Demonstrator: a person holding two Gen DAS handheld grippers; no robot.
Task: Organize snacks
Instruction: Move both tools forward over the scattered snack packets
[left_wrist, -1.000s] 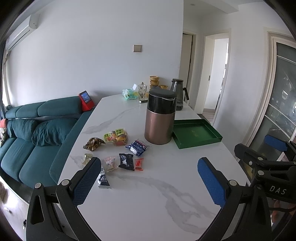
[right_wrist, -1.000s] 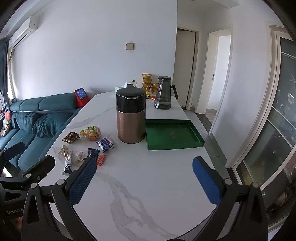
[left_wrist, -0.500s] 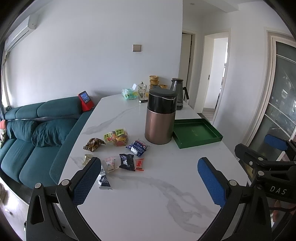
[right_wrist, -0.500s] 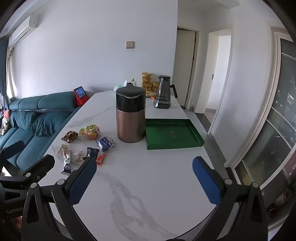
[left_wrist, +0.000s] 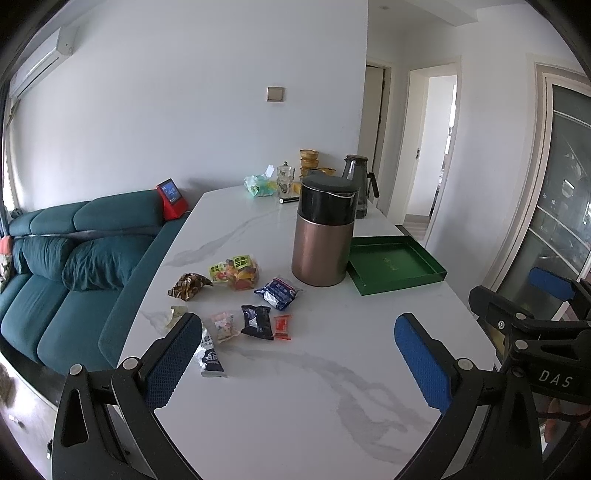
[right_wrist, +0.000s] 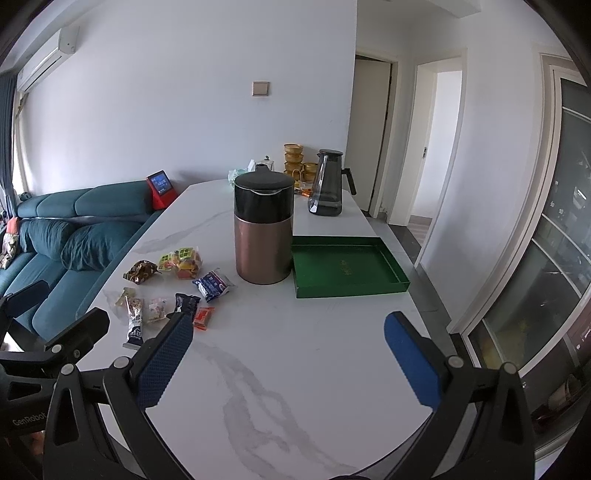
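Your marble table (left_wrist: 280, 398) fills mid-frame; the copper canister (left_wrist: 322, 236) blocks the empty green tray (left_wrist: 397, 264) at center right, probably the drop spot. Snack packets (left_wrist: 236, 295) sit scattered center left. Left gripper (left_wrist: 295, 354) and right gripper (right_wrist: 286, 352) hover spread wide, holding nothing. Readable: "DAS", "GenRobot".

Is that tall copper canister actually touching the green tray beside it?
Cannot tell. In the right wrist view the copper canister overlaps the green tray rim, hiding any gap; the left wrist view hides it likewise.
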